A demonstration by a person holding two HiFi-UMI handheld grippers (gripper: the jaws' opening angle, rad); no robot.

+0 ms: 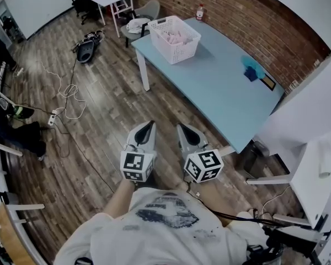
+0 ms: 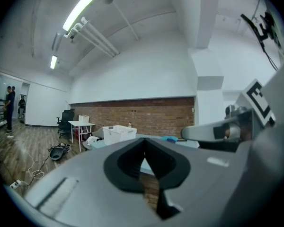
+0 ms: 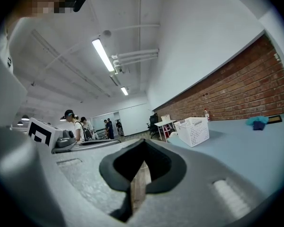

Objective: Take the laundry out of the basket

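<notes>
Left gripper (image 1: 148,126) is held low over the wooden floor (image 1: 99,131), jaws pressed together on nothing. Just beside it is the right gripper (image 1: 183,129), likewise closed and empty. Well ahead, the white laundry basket (image 1: 181,51) sits on the light-blue table (image 1: 220,93), pinkish laundry (image 1: 174,36) inside.

Basket (image 1: 174,38) on table (image 1: 220,87), far end; laundry (image 1: 174,36) in it. Bottle (image 1: 199,12) on the table's wall-side corner, behind basket. Cloth (image 1: 252,69) at the table's wall edge, well apart. Chair (image 1: 148,9) beyond the table's far end.
</notes>
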